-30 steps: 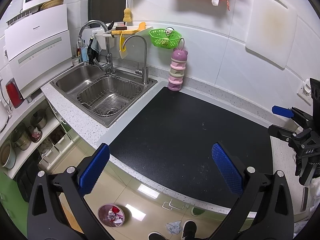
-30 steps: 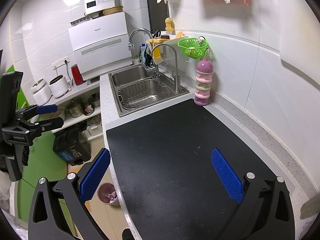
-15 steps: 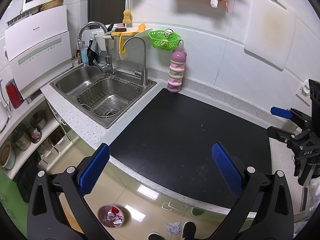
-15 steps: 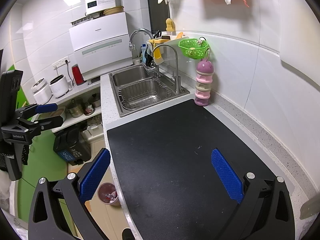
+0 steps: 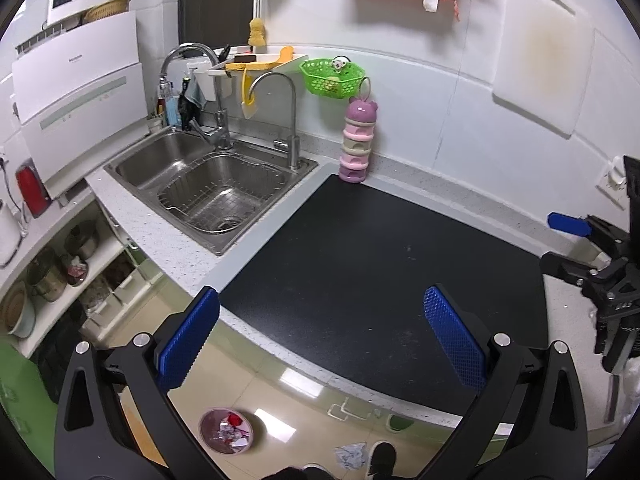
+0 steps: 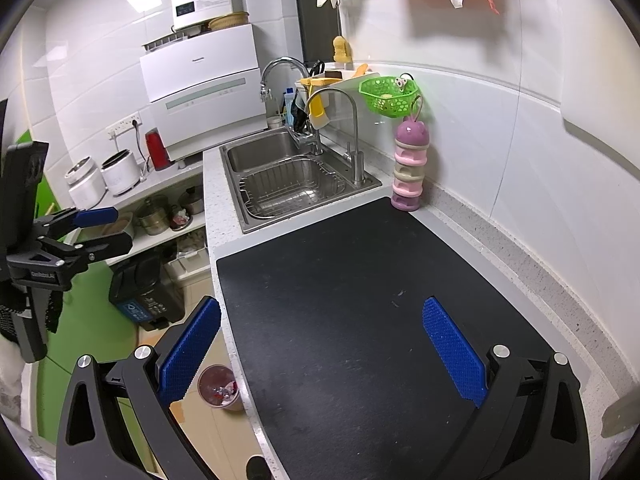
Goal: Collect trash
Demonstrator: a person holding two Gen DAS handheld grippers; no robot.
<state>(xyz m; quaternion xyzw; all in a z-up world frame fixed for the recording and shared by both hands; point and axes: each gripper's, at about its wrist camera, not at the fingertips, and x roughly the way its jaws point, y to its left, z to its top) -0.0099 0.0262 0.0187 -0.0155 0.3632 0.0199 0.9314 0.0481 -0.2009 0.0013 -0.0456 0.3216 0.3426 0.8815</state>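
Observation:
A small pink trash bin [image 5: 226,432] with scraps in it stands on the floor below the counter edge; it also shows in the right wrist view [image 6: 219,389]. A crumpled grey scrap [image 5: 350,454] lies on the floor by a shoe. My left gripper [image 5: 320,336] is open and empty, above the counter's front edge. My right gripper [image 6: 322,346] is open and empty over the black mat [image 6: 360,300]. Each gripper shows at the other view's edge: the right one [image 5: 568,240] and the left one [image 6: 100,228].
A steel sink [image 5: 208,188] with a wire basket and two taps is at the left. A pink stacked container [image 5: 358,140] stands against the wall. A dark bin [image 6: 146,292] and shelves with pots [image 5: 48,276] lie below the counter. A dishwasher [image 6: 204,88] is behind the sink.
Both views have shifted only slightly; the grippers stay open and empty.

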